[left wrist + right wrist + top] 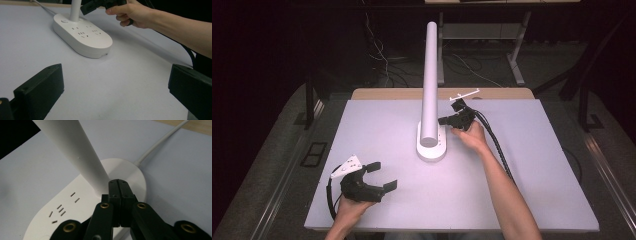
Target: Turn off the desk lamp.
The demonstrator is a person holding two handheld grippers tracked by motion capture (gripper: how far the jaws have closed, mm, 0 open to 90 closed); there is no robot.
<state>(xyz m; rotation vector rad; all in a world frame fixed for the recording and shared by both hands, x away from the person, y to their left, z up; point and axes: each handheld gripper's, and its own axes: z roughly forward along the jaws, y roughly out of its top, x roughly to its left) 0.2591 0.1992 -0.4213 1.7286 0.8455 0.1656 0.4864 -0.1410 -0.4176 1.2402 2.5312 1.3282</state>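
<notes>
Two grippers at a white power strip (432, 149).
We see the right gripper (117, 185) fingers pressed together beside its pole (430, 82); the left gripper (382, 176) fingers spread, lower left.

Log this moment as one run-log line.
left gripper: open, idle near table's front edge | right gripper: shut, empty, tips by the white pole above power strip | table: strip only

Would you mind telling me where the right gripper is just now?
In the high view the right gripper sits right of centre, jaws shut, beside the white post rising from the power strip.
</notes>
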